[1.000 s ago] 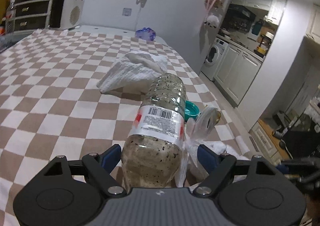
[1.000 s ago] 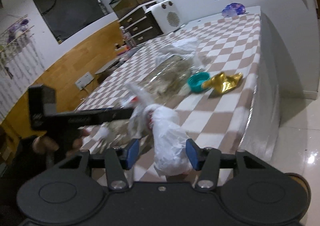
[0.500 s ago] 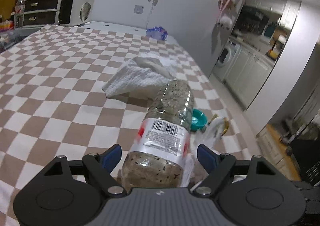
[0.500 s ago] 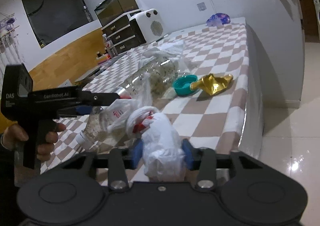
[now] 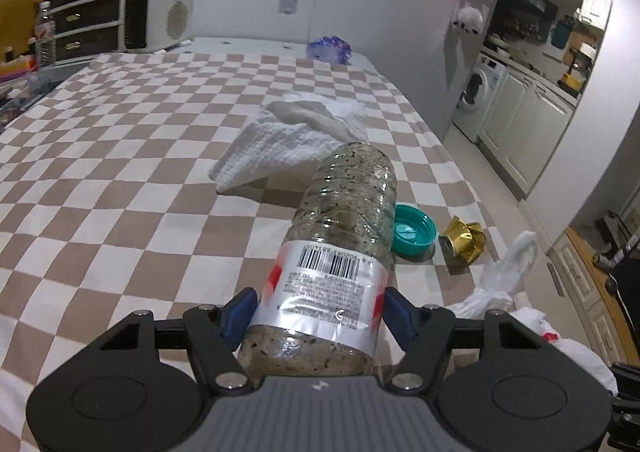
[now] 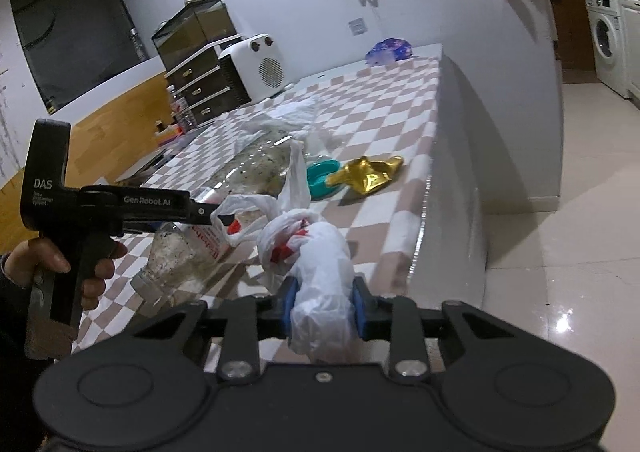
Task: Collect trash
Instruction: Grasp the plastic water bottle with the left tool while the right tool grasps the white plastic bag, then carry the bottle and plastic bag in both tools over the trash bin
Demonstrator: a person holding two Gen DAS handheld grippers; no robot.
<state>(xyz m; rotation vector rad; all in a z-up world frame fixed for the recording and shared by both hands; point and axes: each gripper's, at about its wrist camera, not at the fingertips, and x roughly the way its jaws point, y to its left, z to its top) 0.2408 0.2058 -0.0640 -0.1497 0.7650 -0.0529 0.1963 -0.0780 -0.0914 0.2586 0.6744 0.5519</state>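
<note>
The left gripper (image 5: 318, 318) has just been closing, and its blue pads now sit against both sides of a clear plastic bottle (image 5: 338, 248) at the silver label band. The bottle lies on its side on the checked tablecloth (image 5: 120, 180), base pointing away, its inside coated with dark specks. It looks nearly empty, so it should be light, but the thin wall is likely to dent and the smooth label may slide between the pads. A hold on the ribbed body just past the label would probably be firmer. From the right wrist view its neck end sticks out behind the gripper, and a person's hand (image 6: 86, 268) is on the handle.

Beyond the bottle lies a white waffle-weave cloth (image 5: 292, 140), soft and limp, best pinched at a raised fold. Just right of the bottle rests a teal lid (image 5: 412, 232), and beside that a crumpled gold wrapper (image 5: 464, 238); the wrapper is feather-light and springy, and the lid is stiff but low, so its rim is the place to take it.

The right gripper (image 6: 323, 310) has just been closing as well, and its jaws are squeezed narrow on a bunched white plastic bag (image 6: 316, 252) with red print, near the table's edge. The film is slack and slippery, so the gathered neck gives the surest grip.
</note>
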